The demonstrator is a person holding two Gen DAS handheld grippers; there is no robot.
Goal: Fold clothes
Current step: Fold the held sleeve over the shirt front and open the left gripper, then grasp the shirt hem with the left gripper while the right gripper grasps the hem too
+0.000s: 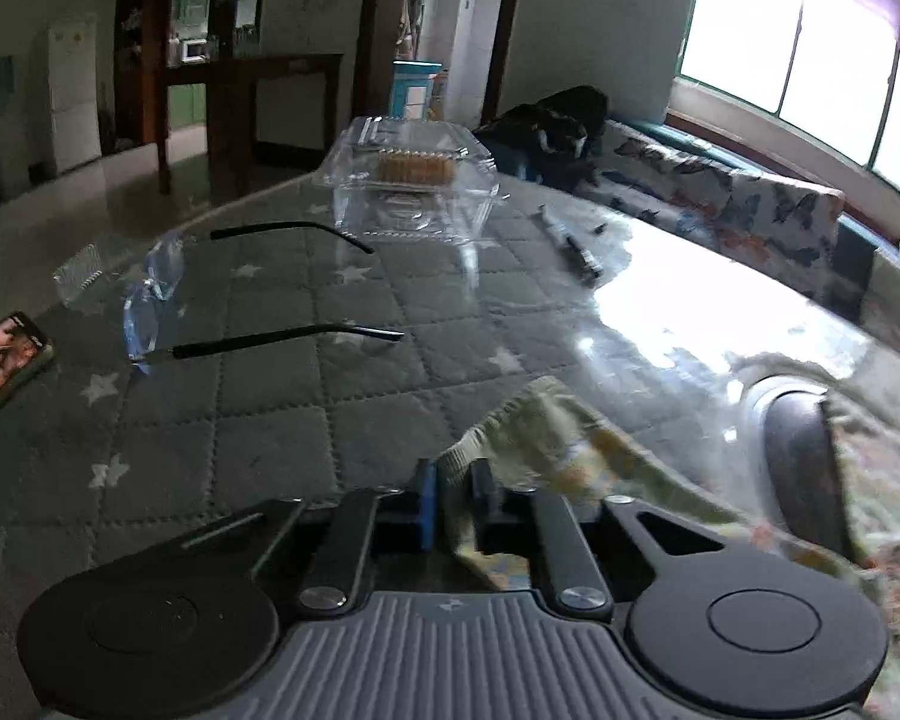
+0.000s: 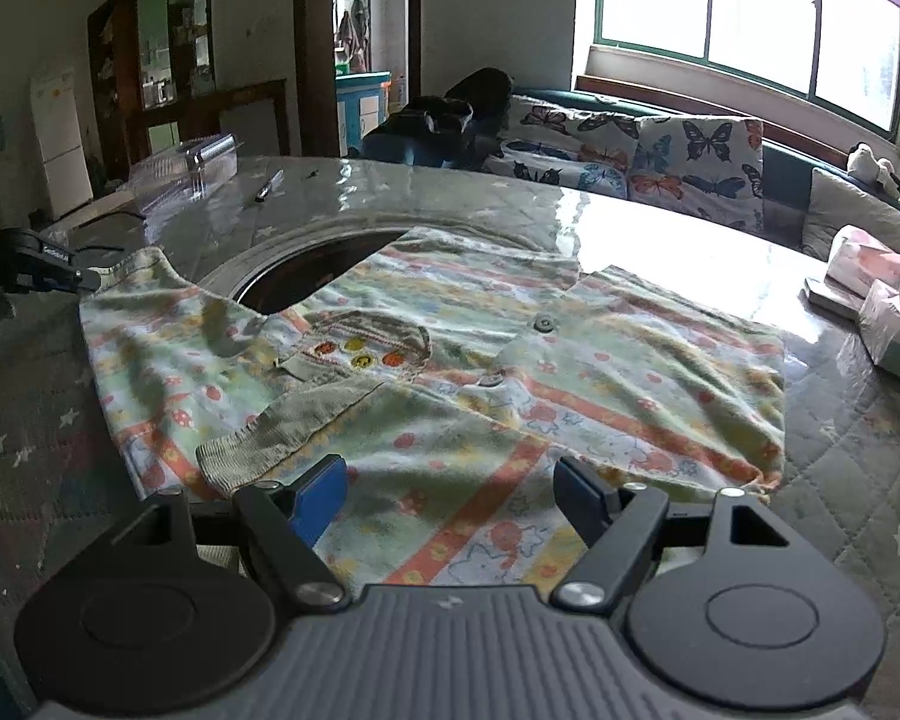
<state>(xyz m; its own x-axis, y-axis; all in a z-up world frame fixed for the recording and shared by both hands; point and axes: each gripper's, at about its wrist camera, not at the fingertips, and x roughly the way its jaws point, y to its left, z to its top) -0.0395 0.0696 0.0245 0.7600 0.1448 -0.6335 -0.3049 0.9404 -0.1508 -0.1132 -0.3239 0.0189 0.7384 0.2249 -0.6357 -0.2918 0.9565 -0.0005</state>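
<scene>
The left gripper (image 1: 455, 501) pinches the ribbed corner of the printed child's shirt (image 2: 450, 372), which lies spread on the quilted table (image 1: 222, 420); the right gripper (image 2: 450, 495) hovers wide open above the shirt's near hem

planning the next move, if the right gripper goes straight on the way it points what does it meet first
Most likely the patterned shirt: the right gripper, jaws open, points down at the cloth just ahead of its fingertips. Exact depth is unclear.

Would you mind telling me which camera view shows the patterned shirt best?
The right wrist view: the patterned shirt lies spread across the table, buttons and pocket visible. The left wrist view shows only a blurred corner of it, pinched in the left gripper.
</scene>
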